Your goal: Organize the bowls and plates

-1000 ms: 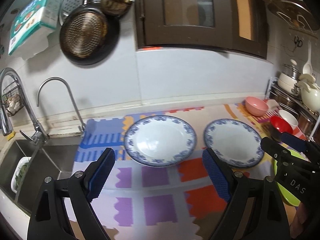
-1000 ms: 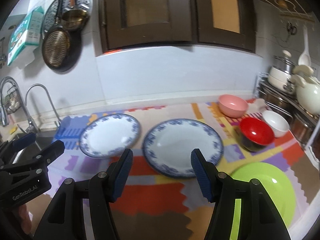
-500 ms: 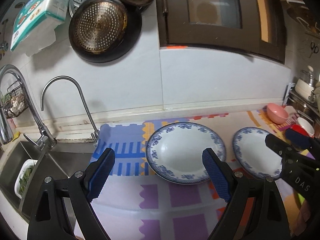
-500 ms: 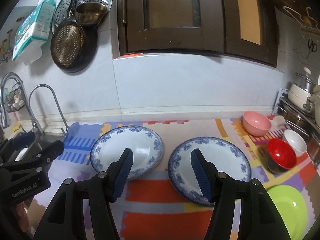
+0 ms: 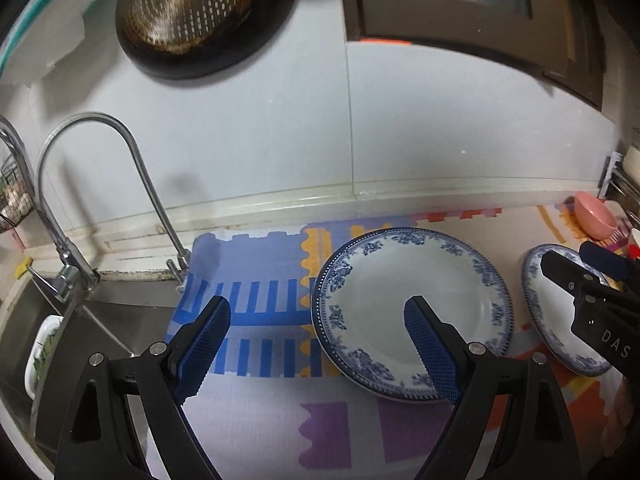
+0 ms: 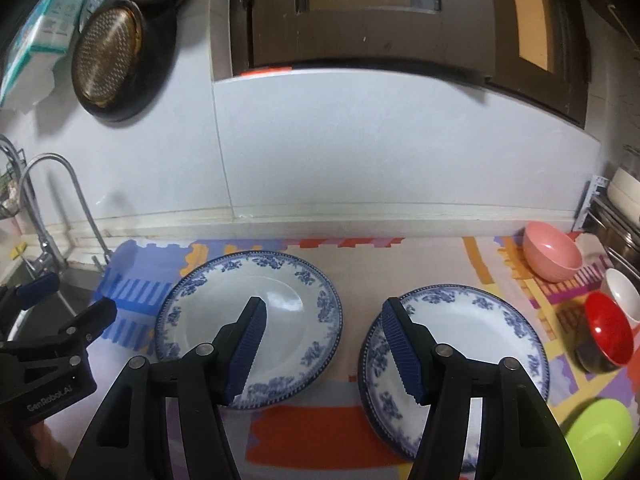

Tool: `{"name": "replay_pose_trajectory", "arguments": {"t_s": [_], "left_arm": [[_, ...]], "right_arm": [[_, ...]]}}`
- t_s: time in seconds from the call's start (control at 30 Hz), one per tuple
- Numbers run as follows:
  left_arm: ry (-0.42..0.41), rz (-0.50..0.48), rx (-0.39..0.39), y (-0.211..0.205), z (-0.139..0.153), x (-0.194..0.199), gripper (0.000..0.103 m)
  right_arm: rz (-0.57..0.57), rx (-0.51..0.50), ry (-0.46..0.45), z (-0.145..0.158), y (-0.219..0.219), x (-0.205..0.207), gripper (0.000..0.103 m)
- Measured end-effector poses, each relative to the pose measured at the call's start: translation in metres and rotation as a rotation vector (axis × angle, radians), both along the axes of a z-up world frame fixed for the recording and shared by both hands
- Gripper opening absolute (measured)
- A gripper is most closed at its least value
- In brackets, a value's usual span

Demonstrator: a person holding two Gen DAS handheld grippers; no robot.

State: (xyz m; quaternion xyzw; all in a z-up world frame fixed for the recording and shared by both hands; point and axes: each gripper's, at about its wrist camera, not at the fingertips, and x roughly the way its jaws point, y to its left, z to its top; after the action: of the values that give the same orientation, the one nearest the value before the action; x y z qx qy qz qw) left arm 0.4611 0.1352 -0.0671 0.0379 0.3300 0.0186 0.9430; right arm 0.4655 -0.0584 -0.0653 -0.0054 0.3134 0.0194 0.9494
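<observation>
Spread over the tabletop point(image 6: 432, 256) is a patchwork mat point(image 5: 260, 428) of purple, orange and blue blocks, and both of my grippers hang above it.

From the left wrist I see the left gripper point(image 5: 316, 344) with its jaws wide apart and nothing between them; its right pad sits in front of the left plate point(image 5: 380, 300), whether touching I cannot tell. Only this view gives me the steel sink point(image 5: 80, 340) at the near left, with a white tray point(image 5: 40, 352) of something green standing in it, and the tall curved tap point(image 5: 120, 152) behind.

From the right wrist, the right gripper point(image 6: 324, 344) has its jaws moderately apart, holding nothing, poised over the strip of mat between the left plate point(image 6: 280, 280) and the right plate point(image 6: 472, 320); both blue-rimmed plates lie flat and empty, side by side. Only here do I get the whole right end: a green plate point(image 6: 596, 436) at the near corner, then a red bowl point(image 6: 608, 328), a white bowl point(image 6: 622, 292) and, farthest back, a pink bowl point(image 6: 552, 252), all empty so far as I can see.

On the wall hangs a perforated pan point(image 6: 108, 44).
</observation>
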Motion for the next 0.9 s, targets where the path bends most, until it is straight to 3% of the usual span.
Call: {"name": "replay_pose_trajectory", "arguments": {"t_s": [0.33,0.63,0.9], "left_arm": [[0.072,0.006,-0.01,-0.002,-0.041,0.037,0.089],[0.128,0.018,-0.018,-0.003,-0.069,0.063,0.082],[0.167,0.012,-0.038,-0.004,-0.079,0.074,0.07]], "right_arm": [[0.003,-0.003,0.1,-0.038,0.002,0.047,0.061],[0.005,0.0,0.172,-0.065,-0.001,0.077,0.061],[0.011,-0.009,0.198,-0.074,-0.001,0.095,0.056]]}}
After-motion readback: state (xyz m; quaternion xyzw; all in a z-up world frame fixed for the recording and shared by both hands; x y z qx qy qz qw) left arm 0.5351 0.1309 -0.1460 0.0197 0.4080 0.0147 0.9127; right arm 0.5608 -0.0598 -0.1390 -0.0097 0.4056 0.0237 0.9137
